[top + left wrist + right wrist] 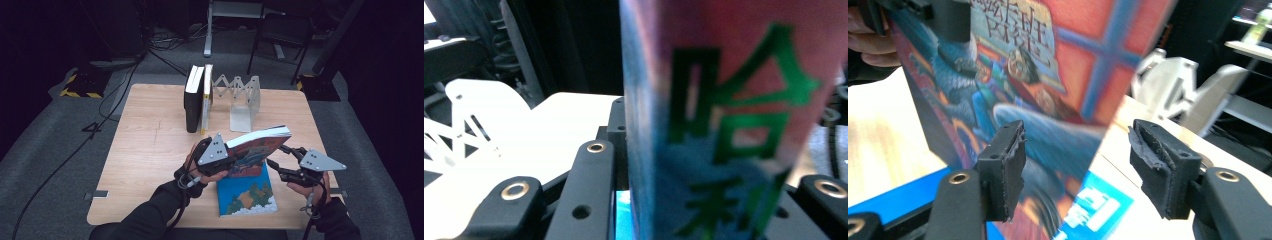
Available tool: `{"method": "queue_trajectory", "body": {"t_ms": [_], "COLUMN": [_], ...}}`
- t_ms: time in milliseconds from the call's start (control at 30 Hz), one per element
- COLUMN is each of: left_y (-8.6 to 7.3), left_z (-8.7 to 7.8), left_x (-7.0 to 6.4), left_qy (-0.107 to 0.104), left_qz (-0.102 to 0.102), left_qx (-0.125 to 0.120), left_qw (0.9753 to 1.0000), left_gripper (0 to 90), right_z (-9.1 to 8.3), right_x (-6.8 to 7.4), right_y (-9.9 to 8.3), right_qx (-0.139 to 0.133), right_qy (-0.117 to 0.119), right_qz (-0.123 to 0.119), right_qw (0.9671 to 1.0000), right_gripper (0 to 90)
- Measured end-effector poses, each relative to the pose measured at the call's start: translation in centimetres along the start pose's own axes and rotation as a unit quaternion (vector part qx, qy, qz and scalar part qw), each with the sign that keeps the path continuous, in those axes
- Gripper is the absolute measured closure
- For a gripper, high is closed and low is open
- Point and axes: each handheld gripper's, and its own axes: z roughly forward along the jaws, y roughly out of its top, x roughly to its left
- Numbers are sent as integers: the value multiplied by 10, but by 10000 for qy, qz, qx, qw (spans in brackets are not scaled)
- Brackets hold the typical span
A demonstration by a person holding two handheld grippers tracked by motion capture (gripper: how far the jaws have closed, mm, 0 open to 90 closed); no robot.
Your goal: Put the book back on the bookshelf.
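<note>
A colourful picture-cover book [259, 145] is lifted off the table and tilted, its white page edge facing up. My left gripper [231, 159] is shut on its left end. In the left gripper view the spine [724, 125] with green characters stands between the jaws of that gripper [704, 170]. My right gripper [277, 155] is open at the book's right lower edge. In the right gripper view the cover [1048, 80] reaches in between the pads [1005, 170] of that gripper [1083, 170], with a gap on each side. A blue book [247, 196] lies flat beneath.
Two books [194, 100] stand upright at the back of the wooden table [150, 150], beside a white expanding bookend rack [245, 100]. The rack [1178, 80] also shows behind the held book. A chair [280, 35] and cables lie on the floor beyond.
</note>
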Motion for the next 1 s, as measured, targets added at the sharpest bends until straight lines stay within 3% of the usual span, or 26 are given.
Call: {"method": "queue_trajectory", "body": {"t_ms": [33,100,233,367,467,500,567,600,767,900,1000], "left_y": [6,9,20,27,25,25,16,16,-13,-35,-45], "left_z": [7,10,18,20,20,20,18,18,20,18,14], "left_x": [8,11,28,49,64,64,78,78,89,93,94], "left_qy": [54,130,394,818,1186,1186,1511,1511,1944,2032,2085], "left_qz": [29,13,8,8,-23,-23,-168,-168,-293,-541,-714], "left_qx": [-32,-36,-89,-104,-90,-90,-32,-32,172,270,148], "left_qw": [10000,9999,9992,9966,9929,9929,9884,9884,9803,9773,9753], "left_gripper": [741,741,741,740,741,741,741,740,740,740,739], "right_z": [-8,-13,-16,-17,-16,-16,-15,-14,-11,-8,-7], "right_x": [-7,-11,-17,-26,-30,-30,-33,-33,-33,-32,-31], "right_y": [-5,-10,-16,-27,-32,-32,-36,-37,-41,-43,-43], "right_qx": [38,77,183,324,426,426,486,503,601,660,684], "right_qy": [-132,-213,-347,-466,-509,-509,-528,-535,-497,-454,-451], "right_qz": [73,139,84,245,301,301,346,351,341,311,299], "right_qw": [9999,9996,9992,9981,9973,9973,9968,9967,9964,9963,9962], "right_gripper": [392,390,390,390,390,390,391,391,391,391,391]}}
